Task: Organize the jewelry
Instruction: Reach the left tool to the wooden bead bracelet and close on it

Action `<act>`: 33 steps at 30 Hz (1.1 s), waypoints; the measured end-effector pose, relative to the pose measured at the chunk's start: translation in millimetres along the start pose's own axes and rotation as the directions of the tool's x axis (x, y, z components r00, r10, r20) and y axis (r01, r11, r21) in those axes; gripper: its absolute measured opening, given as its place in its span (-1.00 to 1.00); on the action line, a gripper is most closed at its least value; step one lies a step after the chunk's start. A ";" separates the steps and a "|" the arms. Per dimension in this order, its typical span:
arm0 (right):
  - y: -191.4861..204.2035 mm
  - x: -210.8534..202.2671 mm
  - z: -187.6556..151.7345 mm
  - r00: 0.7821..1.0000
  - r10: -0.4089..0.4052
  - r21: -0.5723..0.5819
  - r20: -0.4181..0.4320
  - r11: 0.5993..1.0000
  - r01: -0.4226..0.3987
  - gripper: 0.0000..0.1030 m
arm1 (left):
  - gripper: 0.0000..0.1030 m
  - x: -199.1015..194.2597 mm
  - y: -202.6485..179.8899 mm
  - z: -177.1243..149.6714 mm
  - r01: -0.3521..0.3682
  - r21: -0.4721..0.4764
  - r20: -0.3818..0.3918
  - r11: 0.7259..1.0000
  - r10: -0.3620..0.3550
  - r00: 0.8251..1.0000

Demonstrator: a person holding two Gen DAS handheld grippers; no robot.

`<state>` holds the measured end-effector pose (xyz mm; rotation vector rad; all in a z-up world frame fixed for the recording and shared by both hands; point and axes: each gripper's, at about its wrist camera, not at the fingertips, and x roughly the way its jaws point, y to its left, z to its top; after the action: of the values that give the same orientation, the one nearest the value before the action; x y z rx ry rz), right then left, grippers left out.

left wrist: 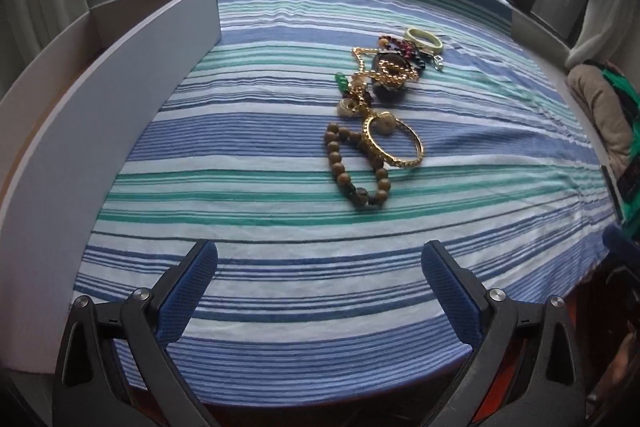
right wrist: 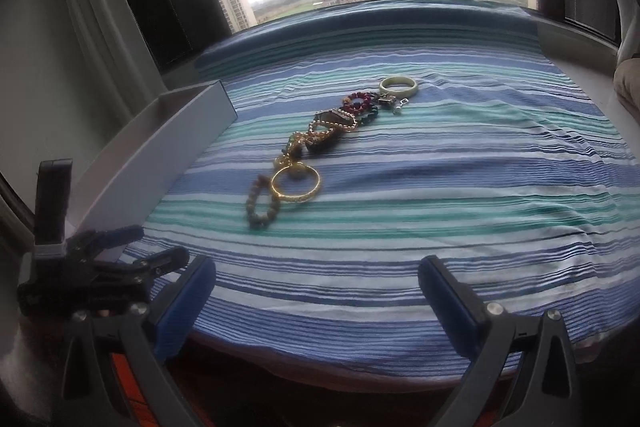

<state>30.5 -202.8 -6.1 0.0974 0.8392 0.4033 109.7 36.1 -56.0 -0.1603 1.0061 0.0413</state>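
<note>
Nothing is picked yet: both the left gripper [left wrist: 319, 281] and right gripper [right wrist: 317, 291] hang wide and empty short of the jewelry [left wrist: 374, 123] strung across the cloth [left wrist: 260, 155], so next probably means reaching the nearest beads [left wrist: 356, 167] for the box [left wrist: 100, 99]

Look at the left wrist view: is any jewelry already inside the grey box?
No: the grey box sits apart at the left, while the gold bangle and wooden bead bracelet lie on the striped cloth.

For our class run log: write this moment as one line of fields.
stage: pre-grasp | left gripper: open, empty | right gripper: open, empty | jewelry: gold metal bangle overlapping brown wooden bead bracelet on striped cloth
</note>
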 end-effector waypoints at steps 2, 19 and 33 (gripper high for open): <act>-5.8 -2.1 -5.3 1.000 -0.007 0.019 -0.007 1.000 0.007 1.00 | 0.94 23.0 -5.6 10.0 -0.046 -0.005 0.002 0.999 0.046 0.999; -26.2 -12.6 -18.8 0.999 -0.046 0.042 0.004 0.998 0.045 1.00 | -1.00 33.5 29.9 0.6 -0.033 -0.071 -0.040 0.997 0.030 0.999; -3.2 4.8 36.1 0.997 0.078 0.024 0.000 0.997 -0.078 1.00 | -0.09 17.5 43.6 -4.0 0.048 -0.099 0.011 0.994 -0.047 0.999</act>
<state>61.1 -201.2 13.9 0.1522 0.8428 0.4666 111.0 77.8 -77.8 -0.2750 0.9920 0.0488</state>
